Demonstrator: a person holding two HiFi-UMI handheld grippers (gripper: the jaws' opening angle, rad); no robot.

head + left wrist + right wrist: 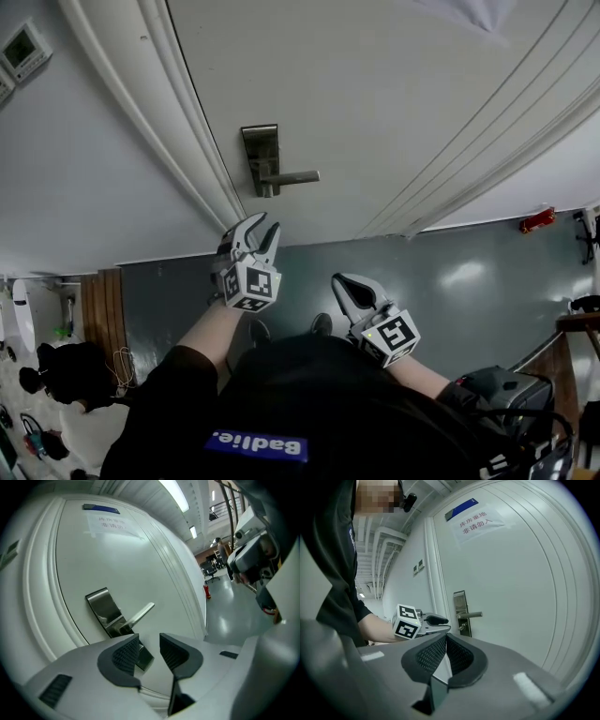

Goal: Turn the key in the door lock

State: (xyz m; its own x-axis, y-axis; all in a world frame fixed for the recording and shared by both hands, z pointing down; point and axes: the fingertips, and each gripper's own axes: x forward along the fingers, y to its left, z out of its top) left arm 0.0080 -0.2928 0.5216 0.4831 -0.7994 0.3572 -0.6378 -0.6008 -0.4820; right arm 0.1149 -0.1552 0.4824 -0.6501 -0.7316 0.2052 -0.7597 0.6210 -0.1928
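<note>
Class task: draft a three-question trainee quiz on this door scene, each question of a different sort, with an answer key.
1. True or false: the left gripper has its jaws apart and grips nothing.
2. Multiple choice: in the head view, the silver metal lever handle runs from the brushed steel lock plate toward the: A left, B right, C top.
3. Short answer: which sits nearer the white panelled door, the left gripper or the right gripper?

Key: 1 true; 2 B; 3 left.
</note>
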